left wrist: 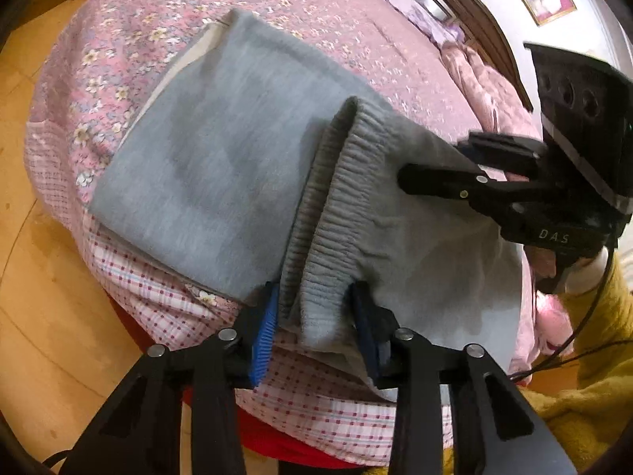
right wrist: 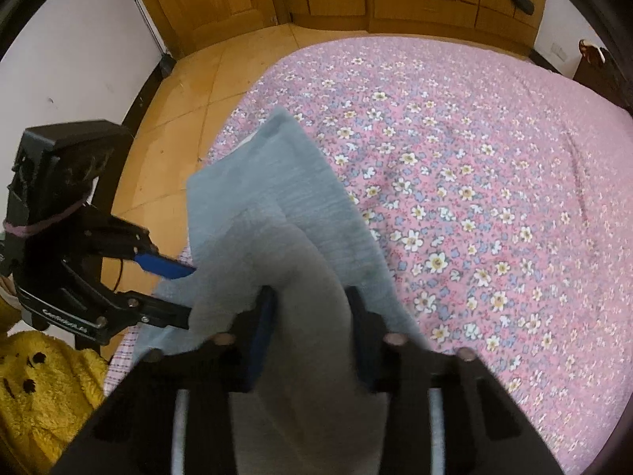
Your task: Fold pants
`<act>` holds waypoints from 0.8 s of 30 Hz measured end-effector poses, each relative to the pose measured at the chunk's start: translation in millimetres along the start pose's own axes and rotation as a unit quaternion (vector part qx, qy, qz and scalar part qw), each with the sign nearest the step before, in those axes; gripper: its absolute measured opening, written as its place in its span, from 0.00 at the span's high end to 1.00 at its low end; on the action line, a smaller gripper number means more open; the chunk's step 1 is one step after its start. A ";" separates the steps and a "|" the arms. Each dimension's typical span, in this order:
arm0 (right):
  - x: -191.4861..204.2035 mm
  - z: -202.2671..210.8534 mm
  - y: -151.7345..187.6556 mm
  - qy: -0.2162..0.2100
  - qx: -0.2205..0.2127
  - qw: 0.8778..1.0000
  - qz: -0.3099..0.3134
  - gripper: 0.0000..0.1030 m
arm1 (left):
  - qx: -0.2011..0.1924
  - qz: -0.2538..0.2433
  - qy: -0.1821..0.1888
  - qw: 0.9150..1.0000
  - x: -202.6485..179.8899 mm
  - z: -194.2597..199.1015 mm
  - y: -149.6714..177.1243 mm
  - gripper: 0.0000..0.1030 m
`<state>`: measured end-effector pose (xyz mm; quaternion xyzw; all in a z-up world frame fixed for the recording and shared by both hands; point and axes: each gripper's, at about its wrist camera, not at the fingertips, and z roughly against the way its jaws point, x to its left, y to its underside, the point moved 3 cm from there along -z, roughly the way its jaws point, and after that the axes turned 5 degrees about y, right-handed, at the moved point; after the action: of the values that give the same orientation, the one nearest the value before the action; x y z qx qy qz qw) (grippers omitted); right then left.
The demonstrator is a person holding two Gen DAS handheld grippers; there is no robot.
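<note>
So that the next fold can be carried over, the grey pants (left wrist: 221, 166) on the bed (left wrist: 336, 12) are clenched at their near ribbed waistband by the left gripper (left wrist: 312, 316) and right gripper (right wrist: 310, 332).

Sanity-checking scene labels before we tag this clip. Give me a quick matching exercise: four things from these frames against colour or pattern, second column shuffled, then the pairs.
Things:
1. pants
2. bedspread
3. left gripper pads
4. fleece sleeve

Colour or pattern:
A. yellow
B. pink with small flowers
C. light grey
D. blue

Pairs: 1-C, 2-B, 3-D, 4-A

The left gripper's jaws pinch the ribbed waistband; the right gripper has grey cloth between its jaws too.
</note>
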<state>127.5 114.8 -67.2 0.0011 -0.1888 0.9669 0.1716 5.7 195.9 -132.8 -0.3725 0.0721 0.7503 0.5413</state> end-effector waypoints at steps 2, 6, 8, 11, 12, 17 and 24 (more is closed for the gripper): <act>3.5 4.3 2.9 -0.001 -0.005 1.000 -0.006 0.82 | -0.008 -0.004 -0.003 1.000 -2.3 3.7 2.4 0.82; 9.3 12.4 5.5 -0.002 -0.020 1.000 -0.018 0.88 | -0.026 -0.002 -0.004 1.000 -6.0 18.9 4.7 0.86; 10.6 19.6 4.7 -0.004 -0.029 0.999 -0.022 0.88 | -0.037 -0.001 -0.002 0.999 -7.9 30.0 5.2 0.87; 14.9 36.9 4.8 0.003 -0.043 0.999 -0.014 0.88 | -0.049 -0.012 -0.004 0.999 -14.6 44.7 5.9 0.87; 16.4 40.6 4.6 0.005 -0.045 0.999 -0.012 0.88 | -0.052 -0.016 -0.007 0.998 -16.8 48.4 5.5 0.87; 19.1 56.8 0.6 0.020 -0.055 0.998 -0.006 0.88 | -0.073 -0.030 -0.014 0.997 -26.6 64.5 3.8 0.87; 22.4 63.9 -27.8 0.024 -0.090 0.996 -0.010 0.88 | -0.106 -0.050 -0.049 0.992 -22.9 85.5 -16.6 0.87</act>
<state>111.6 123.1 3.7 -0.0360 -0.2705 0.9441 0.1848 -18.0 229.0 -52.4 -0.3940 -0.0531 0.7428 0.5387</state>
